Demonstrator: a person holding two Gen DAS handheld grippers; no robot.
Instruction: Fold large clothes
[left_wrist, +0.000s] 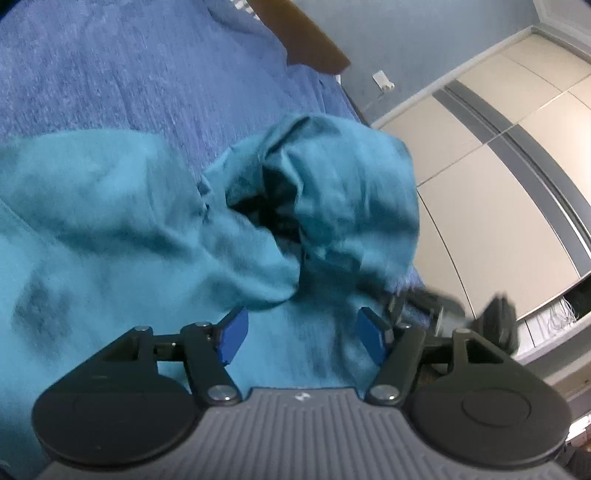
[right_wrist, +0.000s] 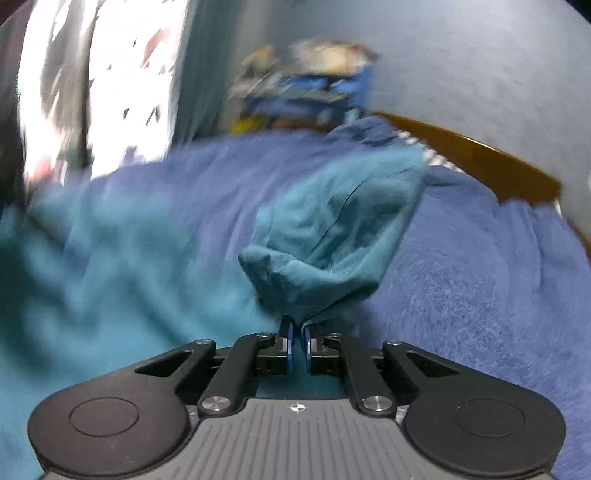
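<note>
Teal garment (right_wrist: 325, 236) pinched in right gripper (right_wrist: 297, 345) (left gripper (left_wrist: 301, 334) spread above it).

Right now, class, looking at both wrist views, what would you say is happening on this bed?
A person with a handheld gripper in each hand is folding a large teal garment on a bed with a blue bedspread. The right gripper is shut on a bunched part of the cloth and holds it up off the bed. The left gripper is open over the garment, gripping nothing. The garment is still rumpled, not yet folded flat.
</note>
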